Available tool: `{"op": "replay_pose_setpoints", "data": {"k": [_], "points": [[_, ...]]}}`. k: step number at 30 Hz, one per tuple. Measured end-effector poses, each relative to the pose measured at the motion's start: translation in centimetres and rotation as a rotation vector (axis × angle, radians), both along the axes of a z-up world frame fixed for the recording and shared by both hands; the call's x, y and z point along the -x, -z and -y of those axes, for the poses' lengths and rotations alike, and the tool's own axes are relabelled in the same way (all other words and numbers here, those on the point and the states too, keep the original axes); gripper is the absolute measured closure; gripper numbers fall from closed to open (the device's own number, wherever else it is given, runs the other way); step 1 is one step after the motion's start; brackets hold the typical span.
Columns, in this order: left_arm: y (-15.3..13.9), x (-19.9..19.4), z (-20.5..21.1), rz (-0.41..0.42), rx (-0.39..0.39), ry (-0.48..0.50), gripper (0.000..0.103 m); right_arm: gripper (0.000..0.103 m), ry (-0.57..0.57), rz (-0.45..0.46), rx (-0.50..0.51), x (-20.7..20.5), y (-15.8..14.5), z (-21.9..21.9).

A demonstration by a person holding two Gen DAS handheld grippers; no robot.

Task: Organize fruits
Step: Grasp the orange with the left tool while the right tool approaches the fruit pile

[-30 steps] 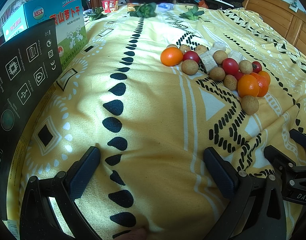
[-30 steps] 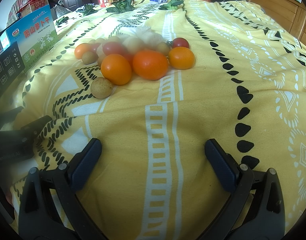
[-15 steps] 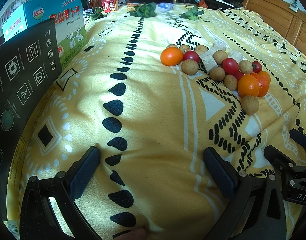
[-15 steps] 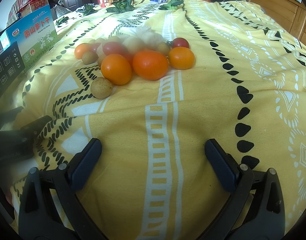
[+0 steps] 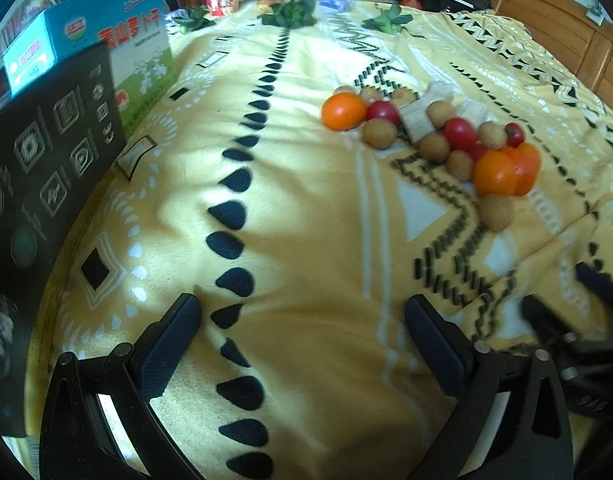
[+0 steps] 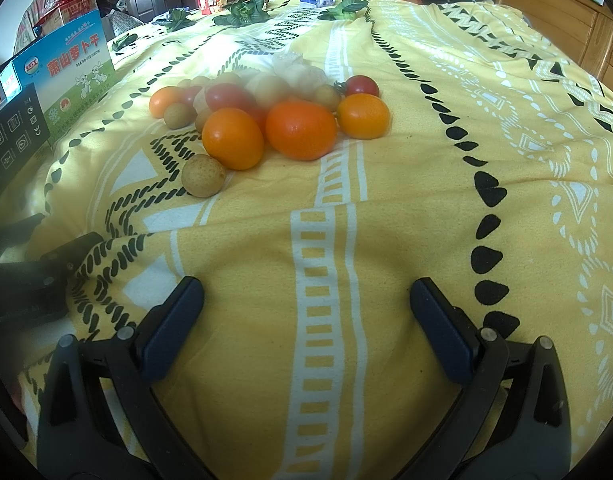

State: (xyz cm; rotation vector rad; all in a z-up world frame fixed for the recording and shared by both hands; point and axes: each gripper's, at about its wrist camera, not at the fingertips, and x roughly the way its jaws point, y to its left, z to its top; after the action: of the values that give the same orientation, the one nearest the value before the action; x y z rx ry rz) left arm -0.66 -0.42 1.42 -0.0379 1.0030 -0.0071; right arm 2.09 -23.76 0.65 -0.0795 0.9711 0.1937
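Orange and brown fruit pile (image 6: 262,116) unmoved, left gripper (image 5: 302,344) slightly shifted, both grippers' jaws spread, right gripper (image 6: 306,316) steady.

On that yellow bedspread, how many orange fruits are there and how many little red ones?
Orange fruits: 4
Red tomatoes: 4 (one mostly hidden between the orange fruits)
Total: 8
The brown round fruits overlap too much for a sure count.
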Motion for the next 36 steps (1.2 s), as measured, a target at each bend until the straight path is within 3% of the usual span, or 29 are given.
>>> {"op": "replay_pose_setpoints", "data": {"k": [2,6,7,8,10,14,21,24,25,26,30,33,34,36], "points": [[-1.4,-0.5,0.2,0.038,0.046,0.047,0.010,0.000,0.000,0.000,-0.002,0.0,0.0,0.0],[-4.1,-3.8,-0.6,0.128,0.136,0.037,0.018,0.000,0.000,-0.001,-0.001,0.0,0.0,0.0],[-4.2,-5.0,-0.8,0.133,0.151,0.041,0.023,0.000,0.000,-0.001,-0.001,0.0,0.0,0.0],[-4.0,-5.9,-1.0,0.128,0.153,0.040,0.036,0.000,0.000,-0.001,-0.001,0.0,0.0,0.0],[-2.6,-8.7,-1.5,0.086,0.164,0.050,0.044,0.000,0.000,-0.001,-0.001,0.0,0.0,0.0],[-0.4,-11.1,-2.2,0.054,0.199,0.043,0.045,0.000,0.000,-0.001,-0.001,-0.1,0.1,0.0],[-0.1,-13.2,-2.1,0.056,0.248,0.065,0.043,0.000,-0.001,-0.005,0.006,-0.1,0.0,0.0],[-0.1,-13.6,-1.4,0.057,0.227,0.091,0.045,0.000,-0.002,-0.010,0.028,-0.2,0.1,-0.2],[-0.1,-13.7,-1.3,0.058,0.225,0.096,0.049,0.000,-0.002,-0.012,0.034,-0.4,0.2,-0.4],[0.0,-13.8,-1.2,0.058,0.236,0.108,0.065,0.000,-0.001,-0.014,0.034,-0.5,0.2,-0.4],[-0.1,-13.7,-1.1,0.067,0.252,0.117,0.065,0.000,-0.004,-0.037,0.012,-0.7,0.1,0.0],[-1.2,-12.4,-1.8,0.112,0.259,0.088,0.066,0.000,-0.056,-0.084,-0.074,-0.9,-0.7,0.7],[-1.7,-12.0,-2.0,0.127,0.267,0.078,0.066,0.000,-0.066,-0.080,-0.149,-0.7,-1.3,1.3],[-2.9,-10.6,-2.5,0.165,0.280,0.067,0.066,0.002,-0.041,-0.032,-0.183,0.2,-2.6,2.1]]}}
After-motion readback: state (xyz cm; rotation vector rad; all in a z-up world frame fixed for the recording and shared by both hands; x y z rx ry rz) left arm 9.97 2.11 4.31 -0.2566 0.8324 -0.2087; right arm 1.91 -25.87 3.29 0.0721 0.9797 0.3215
